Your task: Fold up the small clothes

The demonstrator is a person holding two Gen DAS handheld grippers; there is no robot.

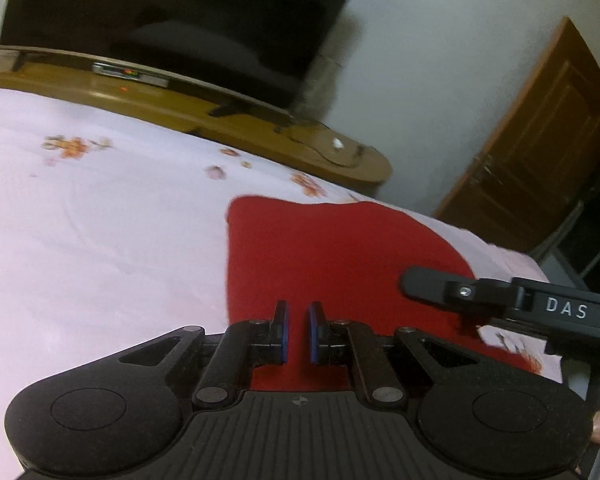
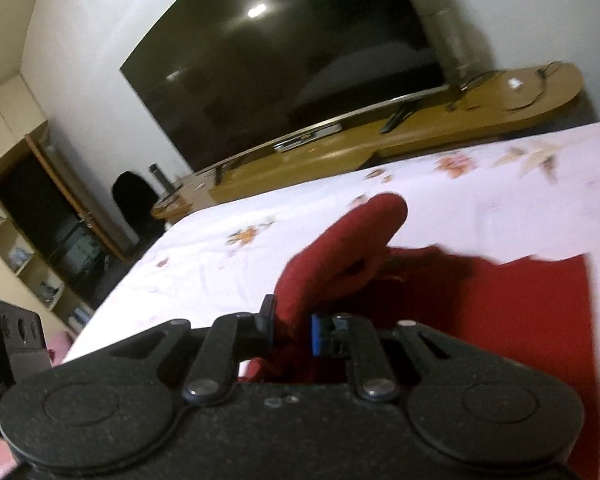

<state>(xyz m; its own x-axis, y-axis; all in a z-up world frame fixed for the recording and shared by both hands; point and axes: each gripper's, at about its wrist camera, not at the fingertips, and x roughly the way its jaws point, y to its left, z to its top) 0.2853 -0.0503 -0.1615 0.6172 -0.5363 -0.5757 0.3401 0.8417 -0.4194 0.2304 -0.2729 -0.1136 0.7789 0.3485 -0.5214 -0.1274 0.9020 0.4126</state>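
Right gripper [image 2: 290, 330] is clamped on a bunched edge of the red garment [image 2: 480, 312], with the pinched flap standing up above the jaws. Left gripper [image 1: 298, 332] is nearly closed, a narrow gap between its pads; whether it pinches cloth there I cannot tell. Garment lies on the bed, mostly flat in the left view — one edge raised, so judged: a fold just begun, not laid over; rest of folding remains.

Surface: pale pink bedsheet [image 1: 100, 220] with scattered flower print. Room: large dark television [image 2: 292, 64] on a long wooden stand [image 2: 440, 120], wooden door [image 1: 540, 140], open shelves [image 2: 16, 248].
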